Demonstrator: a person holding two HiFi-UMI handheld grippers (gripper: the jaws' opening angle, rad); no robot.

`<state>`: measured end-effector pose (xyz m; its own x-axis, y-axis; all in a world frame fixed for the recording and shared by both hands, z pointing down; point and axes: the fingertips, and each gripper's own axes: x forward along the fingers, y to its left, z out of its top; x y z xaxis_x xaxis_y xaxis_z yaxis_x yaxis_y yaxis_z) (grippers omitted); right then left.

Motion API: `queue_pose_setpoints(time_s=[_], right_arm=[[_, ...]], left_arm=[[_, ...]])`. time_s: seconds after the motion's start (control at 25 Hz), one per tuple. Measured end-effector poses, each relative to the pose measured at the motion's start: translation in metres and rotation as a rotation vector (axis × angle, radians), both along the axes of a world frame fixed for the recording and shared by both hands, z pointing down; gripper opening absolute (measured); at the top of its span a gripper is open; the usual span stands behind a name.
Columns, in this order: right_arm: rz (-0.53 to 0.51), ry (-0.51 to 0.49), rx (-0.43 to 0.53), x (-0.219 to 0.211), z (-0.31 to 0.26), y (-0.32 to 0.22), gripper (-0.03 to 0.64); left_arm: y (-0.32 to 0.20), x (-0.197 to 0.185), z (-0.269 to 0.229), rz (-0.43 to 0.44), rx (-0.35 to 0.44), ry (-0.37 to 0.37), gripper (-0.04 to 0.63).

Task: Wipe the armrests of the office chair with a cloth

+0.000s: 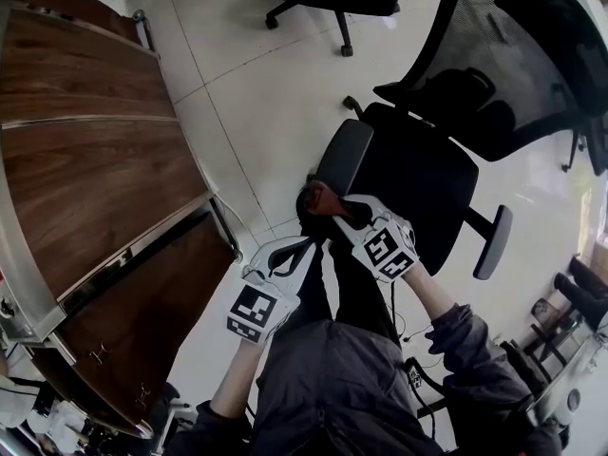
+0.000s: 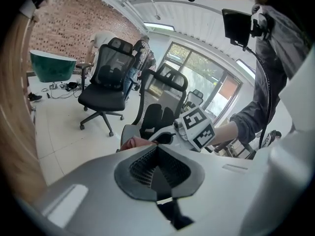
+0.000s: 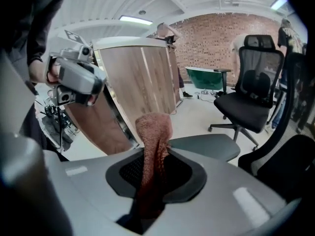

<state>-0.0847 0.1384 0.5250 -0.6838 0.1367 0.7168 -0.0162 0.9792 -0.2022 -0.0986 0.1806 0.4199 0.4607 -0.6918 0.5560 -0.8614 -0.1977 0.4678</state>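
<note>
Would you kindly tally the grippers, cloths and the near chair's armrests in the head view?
Grippers: 2 (left gripper, right gripper)
Cloth: 1
Armrests: 2
Total: 5

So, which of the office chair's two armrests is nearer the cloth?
The armrest nearest the wooden table: the cloth, held by the right gripper, is at its end. The other armrest lies across the seat.

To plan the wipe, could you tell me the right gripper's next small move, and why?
Probably ease the right gripper forward to lay the cloth on the armrest: its jaws are shut on the cloth, and the armrest lies just beyond them.
</note>
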Motion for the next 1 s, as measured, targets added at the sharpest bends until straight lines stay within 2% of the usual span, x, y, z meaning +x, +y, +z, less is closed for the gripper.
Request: queue_pose_setpoints(time_s=[0.16, 0.28, 0.76, 0.88, 1.0], right_arm=[[-0.041, -0.011, -0.037, 0.002, -0.002, 0.026, 0.072], [-0.046, -0.01, -0.027, 0.0, 0.002, 0.019, 0.072], [0.145, 0.088, 0.138, -0.008, 0.037, -0.146, 0.072], [0.181, 0.11, 0.163, -0.006, 0.045, -0.169, 0.072], [0.188, 0.114, 0.157, -0.008, 0.046, -0.17, 0.072]], left_arm=[[0.003, 0.001, -0.001, 0.009, 0.004, -0.008, 0.015], [0.005, 0.0, -0.002, 0.009, 0.007, -0.014, 0.015], [0.019, -0.008, -0.002, -0.02, -0.002, -0.018, 0.015], [0.022, -0.009, -0.001, -0.026, -0.007, -0.01, 0.015], [0.022, -0.01, 0.0, -0.031, -0.011, -0.011, 0.015]])
